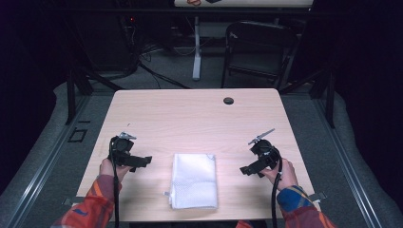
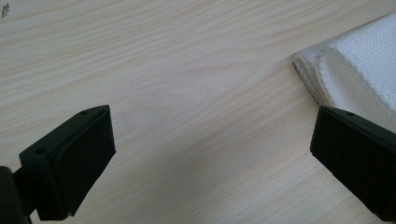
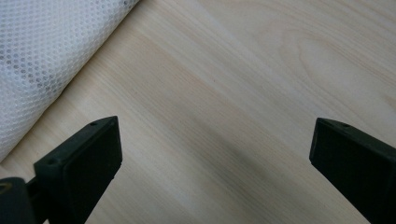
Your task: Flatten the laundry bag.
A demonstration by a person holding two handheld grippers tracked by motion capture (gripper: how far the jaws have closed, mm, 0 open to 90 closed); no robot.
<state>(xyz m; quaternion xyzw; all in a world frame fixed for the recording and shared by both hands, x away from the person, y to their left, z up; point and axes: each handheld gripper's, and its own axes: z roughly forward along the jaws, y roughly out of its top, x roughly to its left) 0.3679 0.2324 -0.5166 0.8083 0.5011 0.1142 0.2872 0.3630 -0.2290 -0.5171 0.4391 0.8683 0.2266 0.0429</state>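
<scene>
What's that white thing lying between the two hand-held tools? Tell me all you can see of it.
It is a white cloth, folded into a flat rectangle, longer from front to back, lying on the pale wooden table near its front edge. Up close its fabric looks like fine mesh with tiny holes, and stacked layers show at one folded edge. A small tab sticks out at its near left corner. Nothing touches it but the table.

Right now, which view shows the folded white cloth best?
The high view: the whole white cloth lies folded on the table. The left gripper view catches one corner, the right gripper view one mesh edge.
</scene>
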